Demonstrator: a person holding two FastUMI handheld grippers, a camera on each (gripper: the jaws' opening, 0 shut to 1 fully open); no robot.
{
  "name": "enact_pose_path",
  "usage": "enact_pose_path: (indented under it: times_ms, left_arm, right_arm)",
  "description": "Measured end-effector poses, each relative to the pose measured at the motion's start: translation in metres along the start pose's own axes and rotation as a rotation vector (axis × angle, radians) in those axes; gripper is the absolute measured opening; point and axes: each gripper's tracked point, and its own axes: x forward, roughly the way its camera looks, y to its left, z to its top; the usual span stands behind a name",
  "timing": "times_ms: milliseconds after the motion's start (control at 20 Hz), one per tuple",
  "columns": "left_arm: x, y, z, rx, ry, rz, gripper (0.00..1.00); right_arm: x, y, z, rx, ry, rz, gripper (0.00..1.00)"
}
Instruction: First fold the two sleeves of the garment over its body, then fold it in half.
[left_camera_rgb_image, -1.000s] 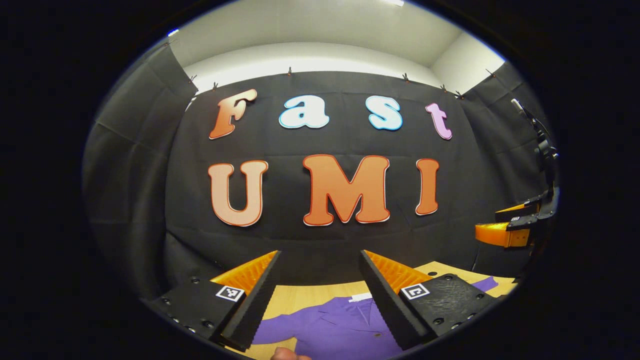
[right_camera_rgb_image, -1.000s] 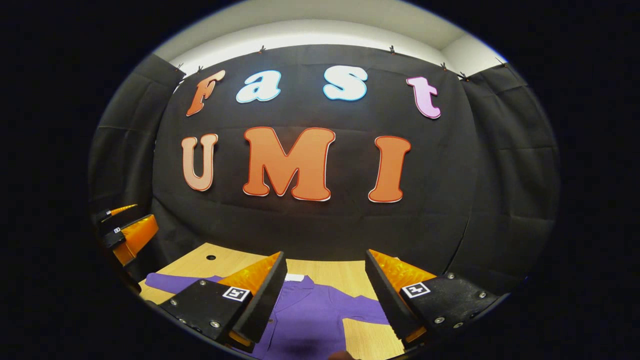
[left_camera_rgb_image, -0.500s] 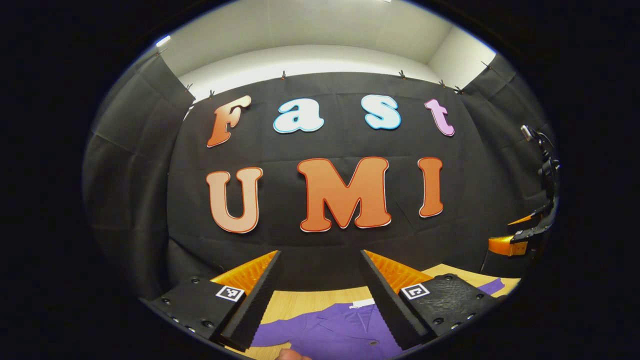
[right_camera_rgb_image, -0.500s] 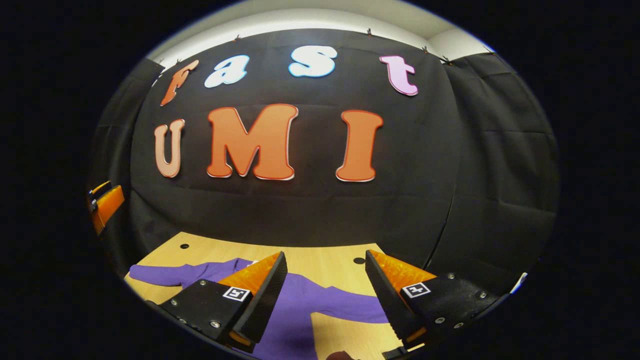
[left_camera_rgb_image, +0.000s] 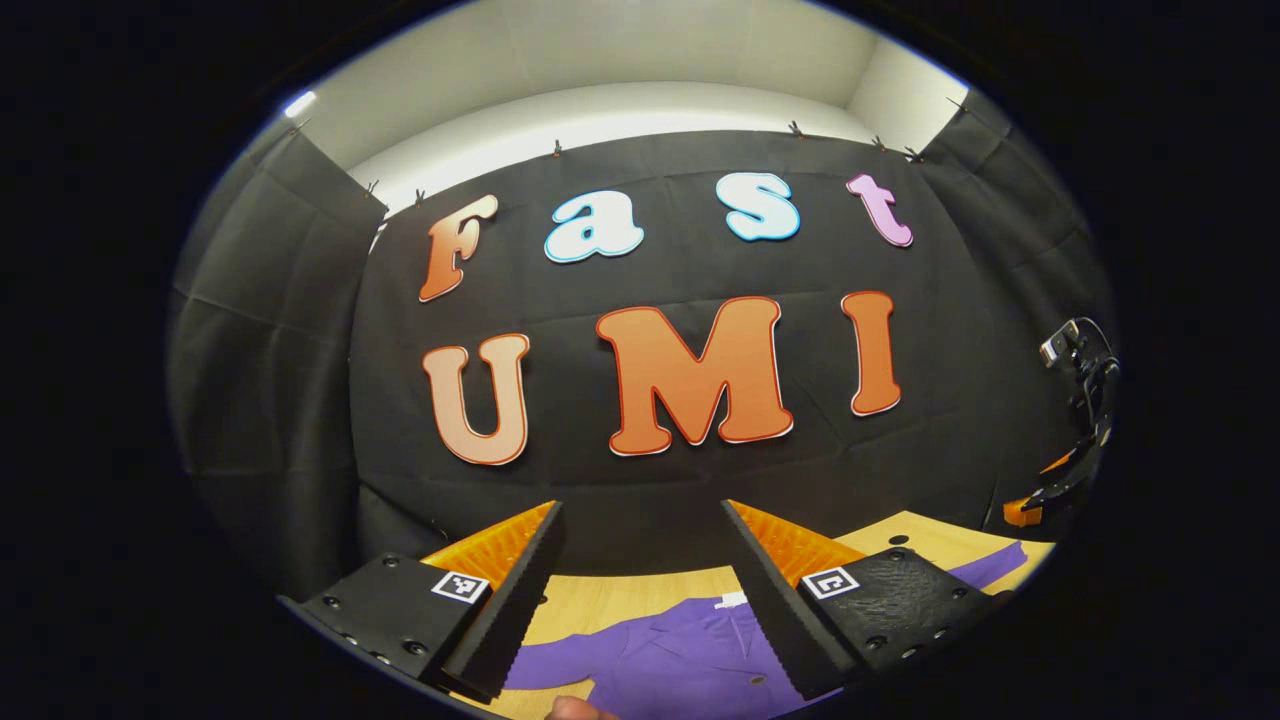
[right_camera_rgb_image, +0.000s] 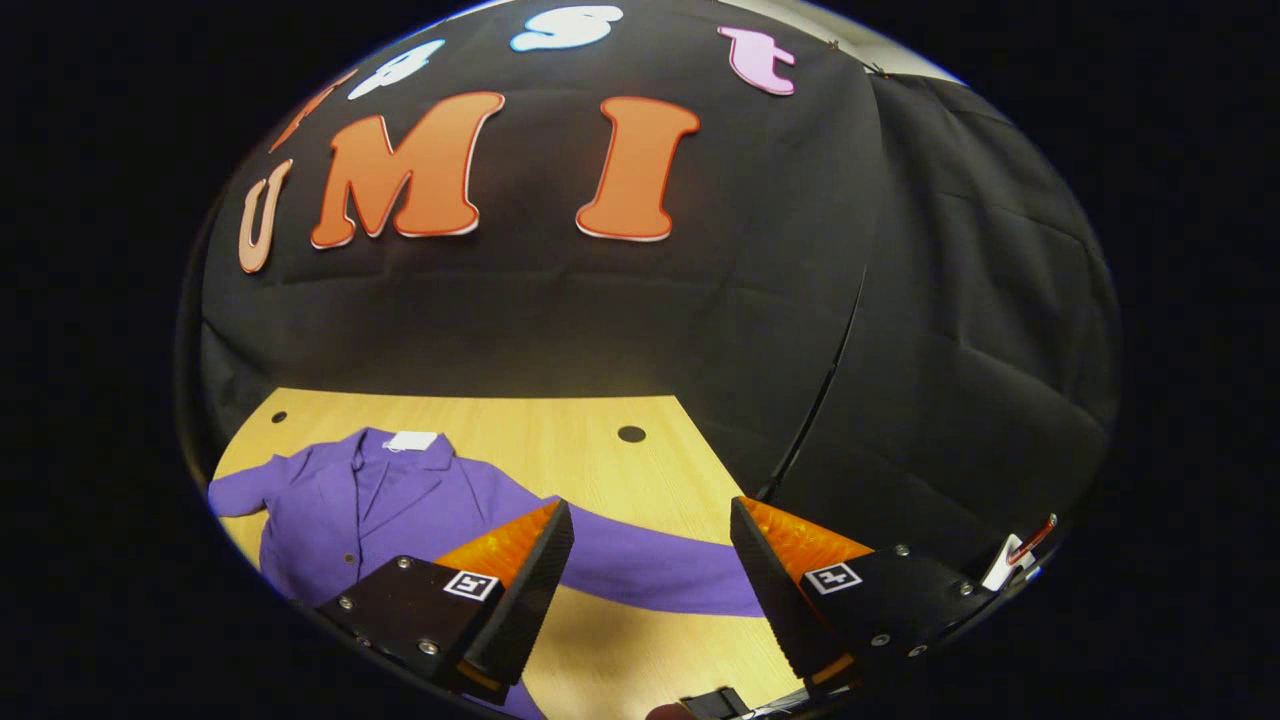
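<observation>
Right gripper (right_camera_rgb_image: 650, 570), jaws spread and empty, hovers above one outstretched sleeve (right_camera_rgb_image: 650, 575) of the purple garment (right_camera_rgb_image: 380, 510), which lies flat on the wooden surface (right_camera_rgb_image: 560, 440). Left gripper (left_camera_rgb_image: 640, 590), likewise open, hangs above the collar (left_camera_rgb_image: 730, 625).

I can read no word or number on anything before me. The small white cloth tag (right_camera_rgb_image: 412, 440) at the collar of the purple long-sleeved garment (right_camera_rgb_image: 330, 500), at eight o'clock in the right gripper view, is too small to read. My right gripper (right_camera_rgb_image: 650, 510) and left gripper (left_camera_rgb_image: 640, 510) each carry square black-and-white pattern markers (right_camera_rgb_image: 471, 585) at five and seven o'clock, showing blocks, not letters.
</observation>
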Motion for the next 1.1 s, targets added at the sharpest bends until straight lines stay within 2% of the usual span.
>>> enact_pose_path:
  times_ms: [50,150,300,450,500,600,850,1100]
  left_arm:
    - [-0.002,0.000,-0.001,0.006,0.007,0.009,0.98]
    - [-0.007,0.002,-0.004,0.018,0.024,0.034,1.00]
    - [-0.013,0.005,-0.011,0.026,0.052,0.077,1.00]
    - [-0.018,0.007,-0.019,0.042,0.087,0.116,0.98]
    - [-0.019,0.009,-0.023,0.043,0.102,0.128,1.00]
    - [-0.024,0.010,-0.032,0.028,0.136,0.162,0.98]
    - [-0.034,0.012,-0.045,0.039,0.198,0.228,0.98]
    - [-0.036,-0.003,-0.051,0.056,0.235,0.229,1.00]
  right_arm:
    - [0.008,-0.005,-0.008,-0.006,0.030,-0.009,0.95]
    - [0.030,-0.015,-0.029,-0.014,0.105,-0.020,0.95]
    - [0.054,-0.029,-0.066,-0.006,0.270,-0.040,0.96]
    - [0.076,-0.036,-0.090,0.054,0.397,-0.012,0.96]
    - [0.081,-0.041,-0.095,0.076,0.422,-0.013,0.96]
    - [0.099,-0.053,-0.103,0.113,0.481,-0.033,0.96]
    - [0.116,-0.079,-0.147,0.204,0.703,-0.038,0.96]
    - [0.119,-0.100,-0.180,0.268,0.853,-0.017,0.96]
